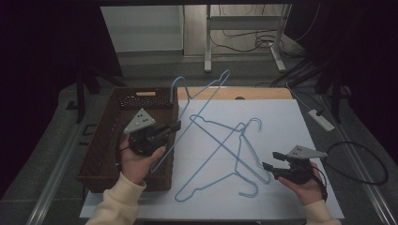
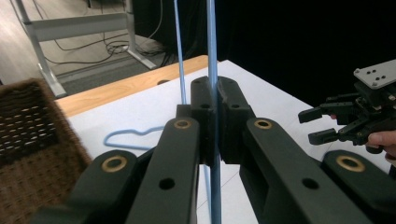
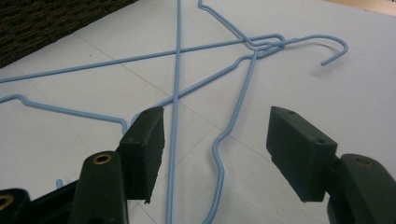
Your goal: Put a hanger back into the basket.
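Note:
A blue wire hanger [image 1: 206, 101] hangs tilted in the air over the basket's right edge. My left gripper [image 1: 176, 125] is shut on its lower wire. In the left gripper view the jaws [image 2: 214, 88] press together on the thin blue wire [image 2: 212, 42], which runs straight up between them. Two more blue hangers lie crossed on the white sheet, one hook at the middle [image 1: 256, 121] and one near the front [image 1: 251, 191]. My right gripper [image 1: 270, 161] stands open just right of them. In the right gripper view its gap [image 3: 222, 140] faces their wires [image 3: 177, 70] without touching.
A brown wicker basket [image 1: 108, 150] stands at the table's left side. The white sheet [image 1: 281, 122] covers most of the table, with a wooden strip [image 1: 263, 93] behind it. A power strip [image 1: 321, 119] and cables lie off the right edge.

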